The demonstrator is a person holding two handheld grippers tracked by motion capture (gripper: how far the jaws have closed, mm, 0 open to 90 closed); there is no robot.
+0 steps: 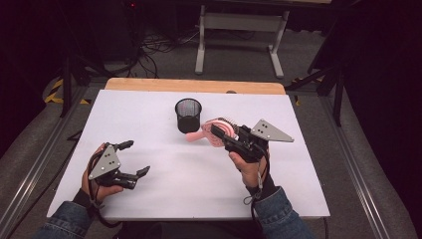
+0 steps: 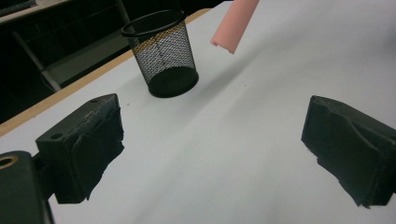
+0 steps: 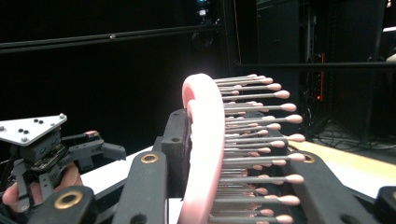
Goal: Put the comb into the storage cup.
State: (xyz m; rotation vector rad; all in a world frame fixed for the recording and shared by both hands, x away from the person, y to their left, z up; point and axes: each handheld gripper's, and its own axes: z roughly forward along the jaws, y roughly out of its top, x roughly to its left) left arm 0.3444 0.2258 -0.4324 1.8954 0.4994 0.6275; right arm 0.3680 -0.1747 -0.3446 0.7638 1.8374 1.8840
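A pink hairbrush (image 1: 215, 132) is held above the white table, with my right gripper (image 1: 226, 135) shut on its head. Close up in the right gripper view, the hairbrush (image 3: 205, 154) stands edge-on between the jaws, its pink-tipped bristles pointing right. The brush handle (image 2: 235, 21) hangs in the air near the black mesh cup (image 2: 162, 51). That mesh cup (image 1: 188, 115) stands upright just left of the brush. My left gripper (image 1: 133, 158) rests open near the table's front left, nothing between its pads (image 2: 84, 144).
The white table board (image 1: 149, 107) has a wooden strip along its far edge. A grey metal stand (image 1: 239, 30) and cables lie on the floor beyond. The person's hand and left gripper (image 3: 44, 154) appear far off in the right gripper view.
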